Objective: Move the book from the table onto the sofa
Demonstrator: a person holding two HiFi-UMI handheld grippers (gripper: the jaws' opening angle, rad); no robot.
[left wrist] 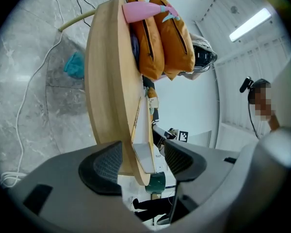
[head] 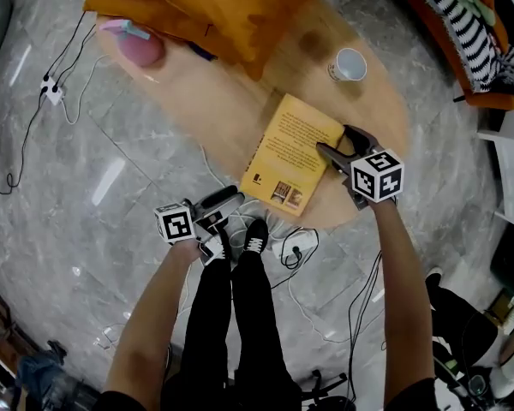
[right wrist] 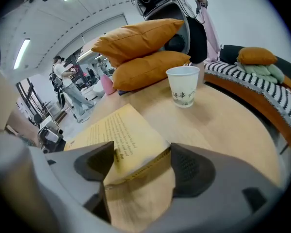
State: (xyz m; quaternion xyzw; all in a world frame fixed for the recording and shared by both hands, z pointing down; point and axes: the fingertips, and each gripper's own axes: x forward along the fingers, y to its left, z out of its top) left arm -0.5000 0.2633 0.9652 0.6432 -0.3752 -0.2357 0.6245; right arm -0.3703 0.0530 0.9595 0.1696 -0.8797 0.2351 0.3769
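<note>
The closed yellow book (head: 291, 148) lies flat by the near edge of the bench (head: 240, 118), its right edge between the spread fingers of our right gripper (head: 336, 141). Our left gripper (head: 231, 202) holds its fingers apart around the bench rim and the book's corner.

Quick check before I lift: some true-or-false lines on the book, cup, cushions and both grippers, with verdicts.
The book lies on the table. True.
The right gripper is shut, clear of the book. False: its jaws stand apart with the book's edge between them.
The paper cup stands on the book. False: it stands on the table, apart from it.
Orange cushions rest on the table. True.
The left gripper is open. True.
</note>
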